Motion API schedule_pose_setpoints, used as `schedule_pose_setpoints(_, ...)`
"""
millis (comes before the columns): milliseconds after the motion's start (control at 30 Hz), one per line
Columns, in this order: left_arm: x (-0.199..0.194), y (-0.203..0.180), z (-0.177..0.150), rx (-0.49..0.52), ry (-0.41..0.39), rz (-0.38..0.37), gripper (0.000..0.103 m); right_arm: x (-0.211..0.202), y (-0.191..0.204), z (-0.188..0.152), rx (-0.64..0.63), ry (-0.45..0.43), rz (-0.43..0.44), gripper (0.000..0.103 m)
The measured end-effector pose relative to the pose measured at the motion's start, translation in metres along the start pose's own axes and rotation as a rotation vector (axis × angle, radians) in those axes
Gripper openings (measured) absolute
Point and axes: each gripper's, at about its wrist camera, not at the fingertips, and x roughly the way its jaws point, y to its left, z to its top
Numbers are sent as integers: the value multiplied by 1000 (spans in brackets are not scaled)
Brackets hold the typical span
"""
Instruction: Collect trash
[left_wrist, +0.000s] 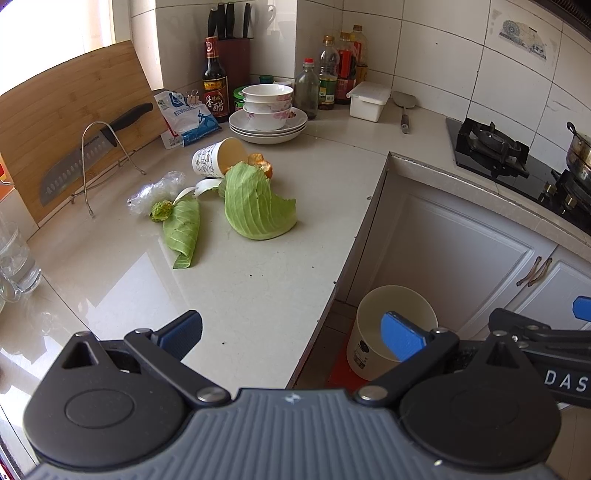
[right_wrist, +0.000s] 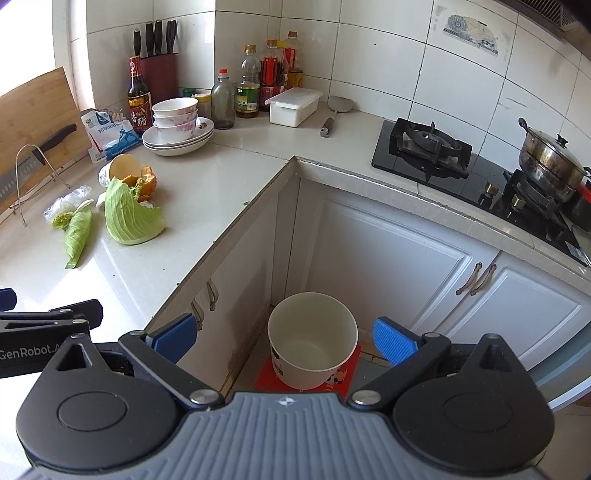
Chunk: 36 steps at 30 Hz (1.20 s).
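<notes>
Trash lies on the pale counter (left_wrist: 258, 280): a large cabbage leaf (left_wrist: 255, 201), a rolled cabbage leaf (left_wrist: 183, 230), a tipped paper cup (left_wrist: 218, 157), orange peel (left_wrist: 263, 164), crumpled clear plastic (left_wrist: 155, 190) and a small green lump (left_wrist: 161, 210). The same pile shows in the right wrist view, with the large leaf (right_wrist: 129, 216) and cup (right_wrist: 120, 170). A white bin (right_wrist: 312, 338) stands empty on the floor in the cabinet corner; it shows too as the bin (left_wrist: 391, 325). My left gripper (left_wrist: 291, 338) is open over the counter's edge. My right gripper (right_wrist: 284, 339) hangs open above the bin.
A cleaver (left_wrist: 88, 155) on a wire rack leans on a cutting board (left_wrist: 62, 110). Stacked bowls (left_wrist: 267, 103), sauce bottles (left_wrist: 327, 79), a knife block (left_wrist: 231, 48) and a white box (left_wrist: 369, 100) line the back. A gas hob (right_wrist: 432, 147) with a steel pot (right_wrist: 550, 160) is right.
</notes>
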Motion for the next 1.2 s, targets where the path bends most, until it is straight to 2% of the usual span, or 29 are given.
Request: schedule_pose_setpoints(1200,-3,3,-1,-8,-5,2,102,3,-2,1,-9,-24,20,103)
